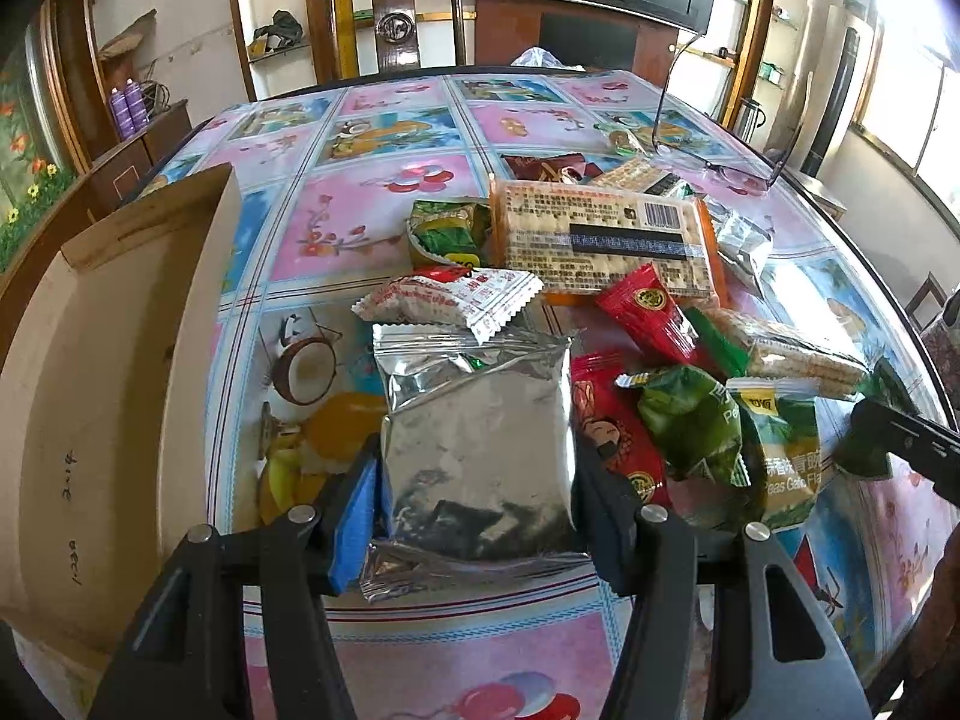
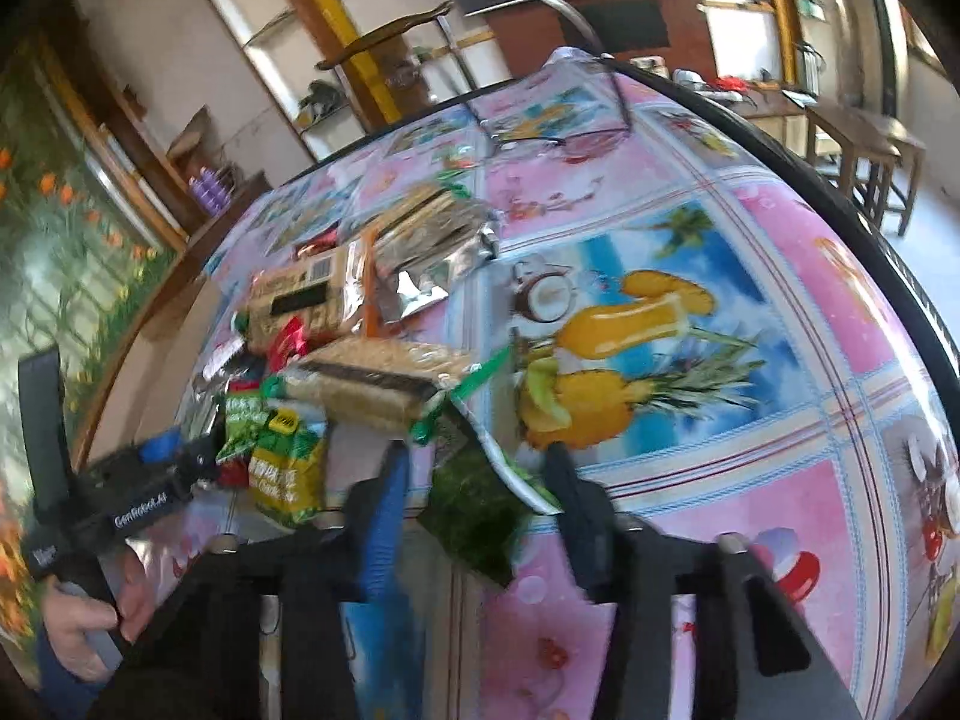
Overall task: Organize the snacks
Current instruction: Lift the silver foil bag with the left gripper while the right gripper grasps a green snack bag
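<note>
We start with the surface (image 1: pixel 384 222), its bright fruit-and-flower cloth carrying everything, and we take the cardboard box (image 1: pixel 120 372) as our landmark: it stands open at the surface's left edge, surely where the snacks are meant to go. Just right of the box, across a bare strip of cloth, lies the snack pile, topped at its far side by the big cracker pack (image 1: pixel 606 240).

Nearer to us than that, and nearest the box of all the loose packs, is the silver foil pouch (image 1: pixel 474 444). Our left hand-held gripper (image 1: pixel 474 504) straddles it, with the blue pad at one edge and the black finger at the other; the grip looks closed on the pouch, whose long axis runs straight away from the gripper, out toward the pile.

So the coming move, as we judge it, turns on one thing: the box lies directly left of the held pouch, so a short sideways carry should do it.

Farthest from the box, our right hand-held gripper (image 2: pixel 480 510) has a small dark green packet (image 2: pixel 474 516) between its fingers. The view is blurred, but the fingers look closed on it. The left hand is plainly the nearer one to the box.
</note>
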